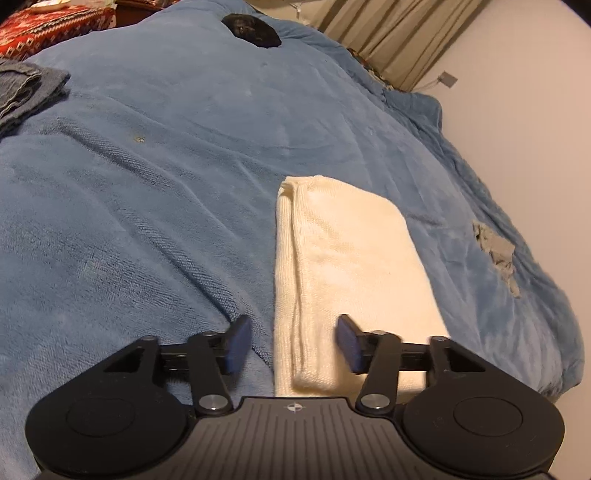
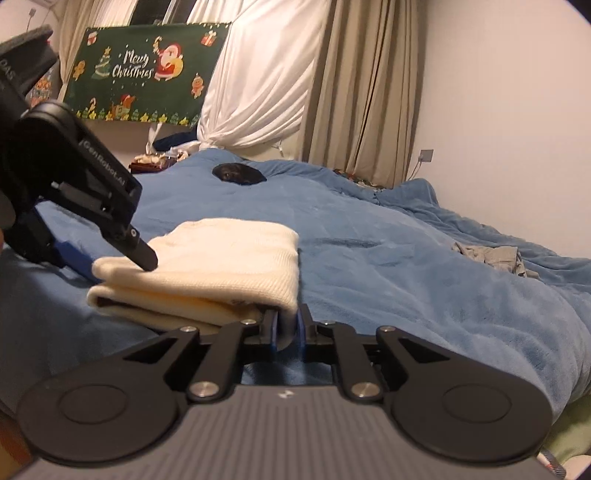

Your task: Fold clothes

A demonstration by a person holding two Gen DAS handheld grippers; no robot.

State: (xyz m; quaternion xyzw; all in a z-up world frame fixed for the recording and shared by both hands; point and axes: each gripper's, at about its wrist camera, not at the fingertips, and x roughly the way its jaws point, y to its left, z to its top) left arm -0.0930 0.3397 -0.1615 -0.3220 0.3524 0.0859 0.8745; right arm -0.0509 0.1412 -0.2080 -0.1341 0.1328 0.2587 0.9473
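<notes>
Here our right gripper [image 2: 287,326] pinches the folded cream knitted garment [image 2: 221,266]; our left gripper [image 1: 291,345] straddles it unclenched; next, probably setting it aside

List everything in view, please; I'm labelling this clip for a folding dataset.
sweater: one, cream, folded, on the blanket by both grippers
blanket: one, blue, covering the bed
grey garment: one, crumpled, on the blanket's right side
denim garment: one, blue-grey, far left
black item: one, at the blanket's far end
patterned cloth: one, red, beyond the bed
banner: one, green, Christmas print, on the far wall
curtains: white and beige, behind the bed
left gripper: open, jaws astride the sweater's near edge
right gripper: shut on the sweater's corner
</notes>
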